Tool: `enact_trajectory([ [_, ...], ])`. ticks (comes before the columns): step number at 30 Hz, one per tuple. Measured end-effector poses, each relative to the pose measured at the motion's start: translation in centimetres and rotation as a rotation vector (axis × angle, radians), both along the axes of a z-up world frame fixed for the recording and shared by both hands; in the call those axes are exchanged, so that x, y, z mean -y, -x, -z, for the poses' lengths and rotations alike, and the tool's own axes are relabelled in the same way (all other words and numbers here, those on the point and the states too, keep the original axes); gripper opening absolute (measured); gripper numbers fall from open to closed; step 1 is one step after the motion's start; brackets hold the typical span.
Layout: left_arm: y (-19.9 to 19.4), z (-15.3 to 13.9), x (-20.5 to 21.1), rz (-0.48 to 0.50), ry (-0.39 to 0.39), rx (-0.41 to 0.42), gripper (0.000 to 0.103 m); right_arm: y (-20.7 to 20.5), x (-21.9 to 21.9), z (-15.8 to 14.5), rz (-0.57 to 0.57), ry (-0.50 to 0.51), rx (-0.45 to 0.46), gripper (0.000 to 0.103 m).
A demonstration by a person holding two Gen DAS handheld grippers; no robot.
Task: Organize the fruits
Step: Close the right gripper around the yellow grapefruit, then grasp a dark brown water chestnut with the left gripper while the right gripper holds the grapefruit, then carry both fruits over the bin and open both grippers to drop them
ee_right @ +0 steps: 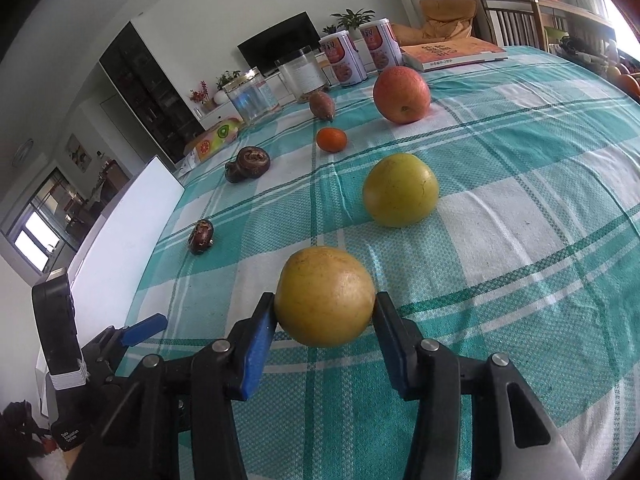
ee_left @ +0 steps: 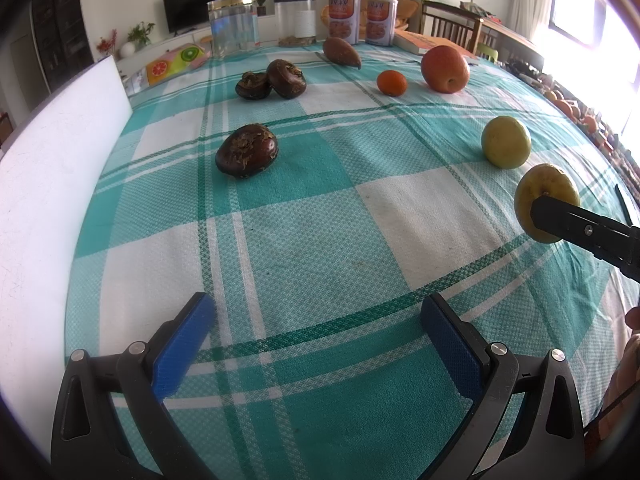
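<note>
My right gripper [ee_right: 325, 308] is shut on a yellow fruit [ee_right: 325, 296], held just above the checked tablecloth [ee_right: 520, 200]; the same fruit [ee_left: 544, 196] shows at the right of the left wrist view. A second yellow fruit [ee_right: 400, 190] [ee_left: 506, 142] lies just beyond it. Farther off lie a large orange-red fruit [ee_right: 402, 94], a small tangerine [ee_right: 331, 139], a brown pointed fruit [ee_right: 322, 105] and dark water chestnuts [ee_left: 247, 156] [ee_left: 272, 80]. My left gripper [ee_left: 316, 328] is open and empty over the cloth near the front edge.
A white board [ee_left: 52, 168] stands along the table's left side. At the far edge stand two clear jars [ee_left: 233, 26] [ee_left: 296, 20], two printed cans [ee_left: 344, 16] and a book [ee_left: 424, 42]. A wooden chair [ee_left: 452, 26] stands behind the table.
</note>
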State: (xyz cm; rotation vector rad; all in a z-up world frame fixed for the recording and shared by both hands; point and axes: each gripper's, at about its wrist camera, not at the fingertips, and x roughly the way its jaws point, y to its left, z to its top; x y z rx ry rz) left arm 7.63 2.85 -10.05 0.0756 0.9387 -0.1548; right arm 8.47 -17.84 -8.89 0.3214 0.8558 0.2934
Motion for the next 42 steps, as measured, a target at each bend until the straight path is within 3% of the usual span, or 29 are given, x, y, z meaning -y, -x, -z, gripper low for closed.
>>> enact_trajectory([
  [10,0.0,0.0,0.0,0.003,0.002,-0.003,0.102,0.2,-0.4,-0.1,-0.019,0.015,0.008,0.049],
  [13,-0.5,-0.2,-0.3,0.040,0.007,-0.040,0.102,0.3,-0.3,-0.1,-0.017,0.009,0.007,0.049],
  [17,-1.7,-1.4,-3.2,-0.018,0.106,-0.088,0.101,0.4,0.0,-0.1,-0.017,-0.008,0.005,0.049],
  [20,-3.1,-2.4,-5.6,-0.081,0.160,-0.075,0.101,0.2,0.1,0.0,-0.018,-0.025,-0.003,0.049],
  [26,-7.6,-2.9,-4.0,-0.040,0.073,-0.029,0.099,-0.1,0.2,0.5,-0.017,-0.042,-0.027,0.049],
  [27,-8.4,-2.7,-3.4,-0.027,0.046,-0.020,0.097,-0.1,0.2,0.5,-0.015,-0.042,-0.025,0.049],
  [29,-10.0,-2.0,-2.4,-0.017,-0.005,-0.024,0.079,0.0,0.4,0.4,-0.011,-0.042,-0.021,0.049],
  [30,-10.7,-1.4,-2.2,-0.019,-0.021,-0.043,0.060,0.1,0.4,0.4,-0.010,-0.042,-0.019,0.049],
  [32,-11.3,-1.1,-2.6,-0.032,-0.001,-0.038,0.048,0.1,0.5,0.3,-0.009,-0.042,-0.017,0.049],
  [35,-10.3,-1.7,-3.4,-0.063,0.017,-0.017,0.048,0.1,0.4,0.4,-0.012,-0.040,-0.016,0.049],
  [38,-7.5,-3.4,-4.2,-0.051,0.083,0.003,0.047,0.1,-0.1,0.3,-0.035,-0.035,-0.013,0.049],
  [42,-2.0,-6.8,-5.8,-0.016,0.259,-0.020,0.047,0.5,-1.4,-0.4,-0.101,-0.033,0.015,0.049],
])
